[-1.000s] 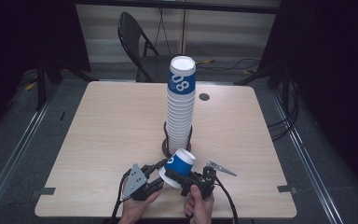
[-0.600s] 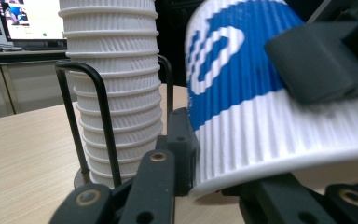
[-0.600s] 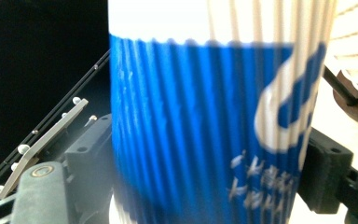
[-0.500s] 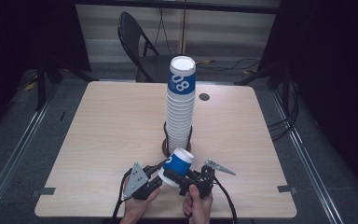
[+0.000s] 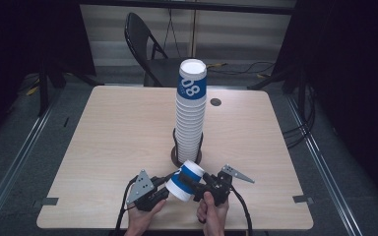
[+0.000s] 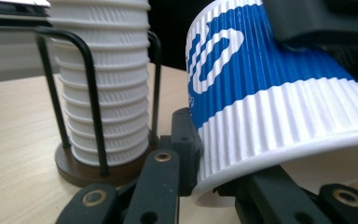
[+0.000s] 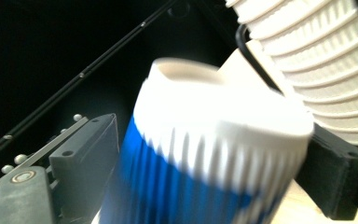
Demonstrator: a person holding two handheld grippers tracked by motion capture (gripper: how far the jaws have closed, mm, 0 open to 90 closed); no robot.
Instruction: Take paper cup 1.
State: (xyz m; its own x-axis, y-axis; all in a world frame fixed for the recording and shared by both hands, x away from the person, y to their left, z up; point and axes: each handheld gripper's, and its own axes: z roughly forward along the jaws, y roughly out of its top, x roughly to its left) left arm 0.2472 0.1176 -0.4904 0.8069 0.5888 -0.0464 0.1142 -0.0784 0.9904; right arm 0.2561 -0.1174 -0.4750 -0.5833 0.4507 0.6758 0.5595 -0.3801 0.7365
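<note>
Near the table's front edge, left gripper pinches the cup's rim; right gripper has just been opening, cup between its jaws.

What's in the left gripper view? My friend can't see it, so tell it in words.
A blue and white ridged paper cup lies on its side, its rim pinched by the left gripper, with the table below. Behind it to the left, a tall stack of white ridged cups stands in a black wire holder on a round brown base.

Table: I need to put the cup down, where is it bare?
Bare: the table left of the stack, and right of it toward the far corner hole. Crowded: the near edge, where both grippers flank the cup before the holder.
</note>
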